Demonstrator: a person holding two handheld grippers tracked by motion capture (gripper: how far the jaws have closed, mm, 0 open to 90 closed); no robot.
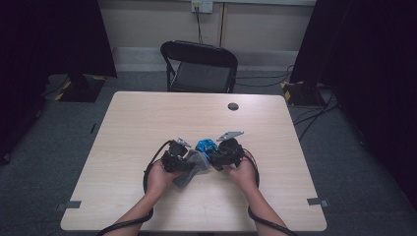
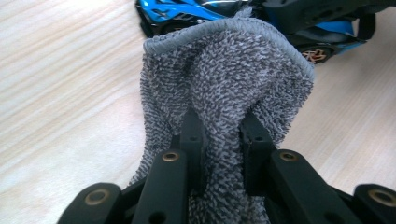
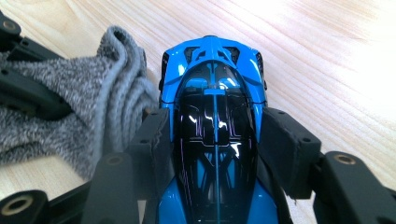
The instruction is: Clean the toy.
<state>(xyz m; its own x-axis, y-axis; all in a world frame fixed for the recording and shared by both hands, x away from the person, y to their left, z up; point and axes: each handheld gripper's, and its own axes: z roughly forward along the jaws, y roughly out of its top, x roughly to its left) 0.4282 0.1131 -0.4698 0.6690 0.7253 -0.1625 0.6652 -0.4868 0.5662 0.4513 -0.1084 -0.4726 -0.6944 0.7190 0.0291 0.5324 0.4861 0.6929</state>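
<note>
In the high view, the left gripper (image 1: 181, 158) and right gripper (image 1: 222, 156) meet at mid-table (image 1: 147, 123) over a grey cloth (image 1: 192, 167) and a blue toy car (image 1: 206, 146); no container is present. In the left gripper view, the jaws pinch a fold of the cloth (image 2: 224, 93), so keep that pinch firm and wipe with the free edge. In the right gripper view, the jaws clamp the car (image 3: 215, 121) by its sides; hold it steady against the wiping.

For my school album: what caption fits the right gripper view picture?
Right gripper clamps a shiny blue toy car beside a grey cloth on the wooden table.
</note>
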